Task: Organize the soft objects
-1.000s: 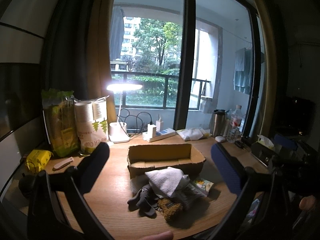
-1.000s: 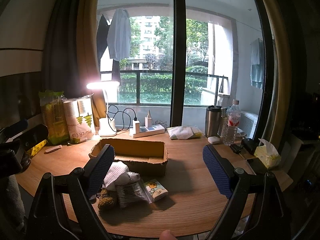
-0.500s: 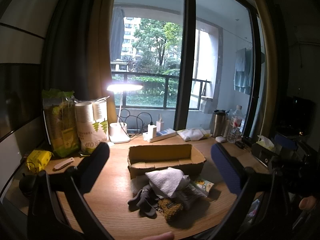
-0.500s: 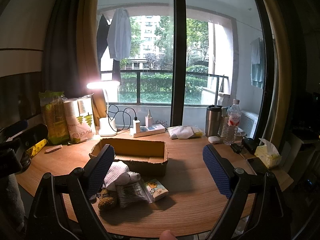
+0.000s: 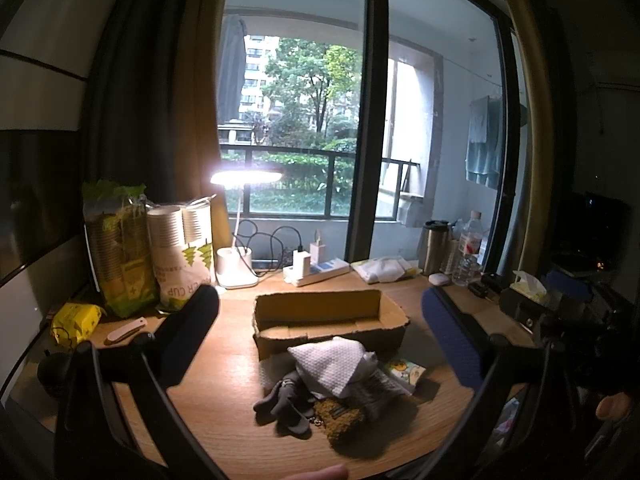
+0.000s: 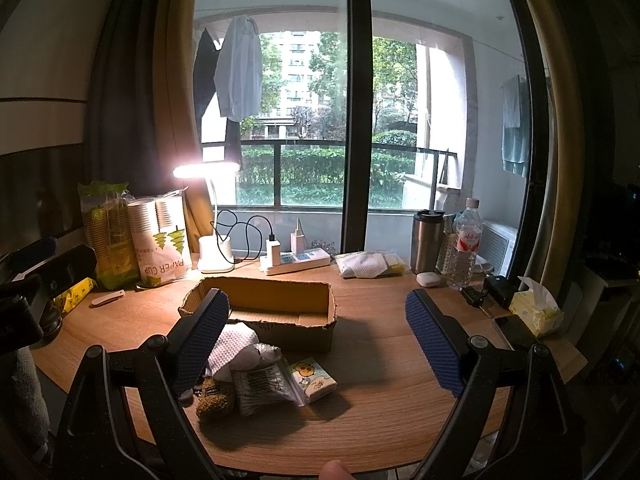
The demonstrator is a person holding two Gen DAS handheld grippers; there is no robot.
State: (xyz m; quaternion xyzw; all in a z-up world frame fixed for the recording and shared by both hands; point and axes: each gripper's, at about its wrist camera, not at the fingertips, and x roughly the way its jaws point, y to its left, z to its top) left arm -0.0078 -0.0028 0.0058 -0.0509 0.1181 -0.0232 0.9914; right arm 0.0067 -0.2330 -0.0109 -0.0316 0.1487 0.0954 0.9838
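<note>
Across the wooden surface (image 5: 224, 364), the largest task item is the empty cardboard box (image 5: 328, 318), sitting at the centre with its open top facing up. Directly at its 6 o'clock side, touching the front wall, lies the heap of soft things: a white quilted cloth (image 5: 332, 364) draped on top, a clear zip bag (image 6: 266, 386) of what look like cotton swabs under it, a grey plush toy (image 5: 286, 400) at the heap's 8 o'clock, a small tissue pack (image 6: 314, 380) with a cartoon print at 3 o'clock, and a fuzzy brown-yellow toy (image 6: 214, 400) at 6 o'clock. Everything here should be light and limp; the cloth will likely sag and drag neighbours if pinched at an edge, so a pinch at its raised middle fold seems safer, while the bag's film looks slippery and the plush offers a firm bite on its body. Left tool (image 5: 320, 332) hangs above the heap, jaws wide and empty; right tool (image 6: 318, 344) likewise stands wide and carries nothing, its left pad near the cloth.
</note>
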